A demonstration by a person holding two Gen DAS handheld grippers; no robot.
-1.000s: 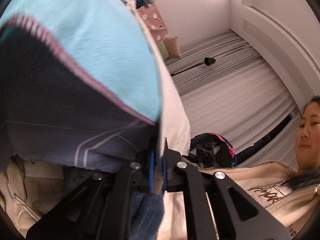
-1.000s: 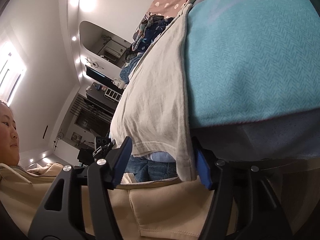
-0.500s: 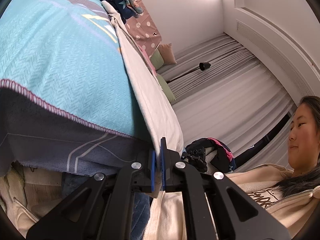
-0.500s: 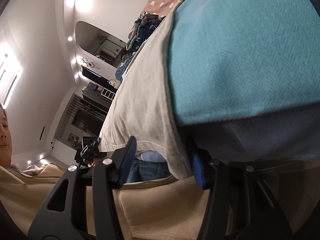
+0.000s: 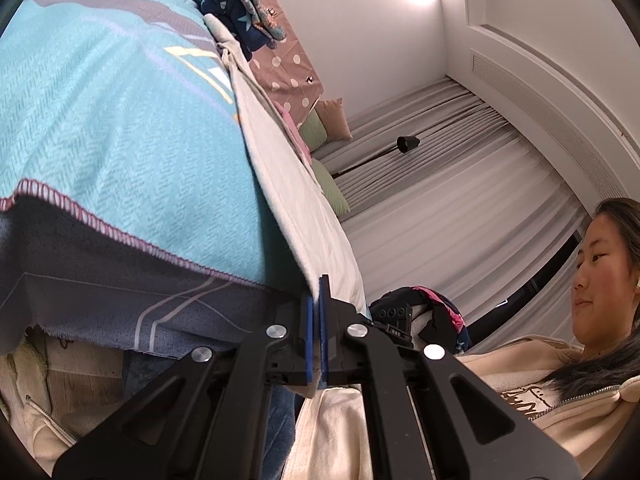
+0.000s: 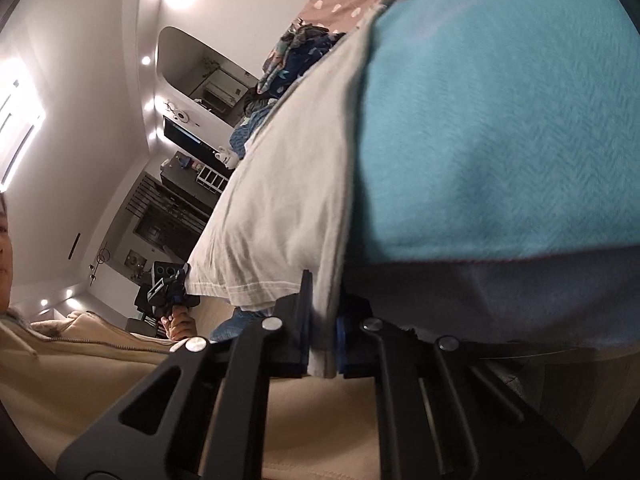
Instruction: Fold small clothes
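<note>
A small white garment [image 5: 296, 196] lies spread over the near edge of the bed, on a teal and grey blanket [image 5: 120, 128]. My left gripper [image 5: 318, 316] is shut on the garment's near hem. In the right wrist view the same white garment [image 6: 280, 208] hangs over the bed edge, and my right gripper [image 6: 323, 320] is shut on its other hem corner. The blue pads press the cloth from both sides. Both grippers sit low at the bed's edge, close to the person's cream hoodie [image 6: 80, 360].
A pile of dark patterned clothes [image 5: 240, 12] lies farther up the bed on a pink dotted cover [image 5: 288, 64]. Grey curtains [image 5: 460, 208] and a floor lamp [image 5: 406, 143] stand beyond. The person [image 5: 600, 280] sits close at the right.
My right gripper has closed from open onto the white garment's hem. My left gripper stayed shut on the cloth and shifted, so more of the blanket and garment shows.
</note>
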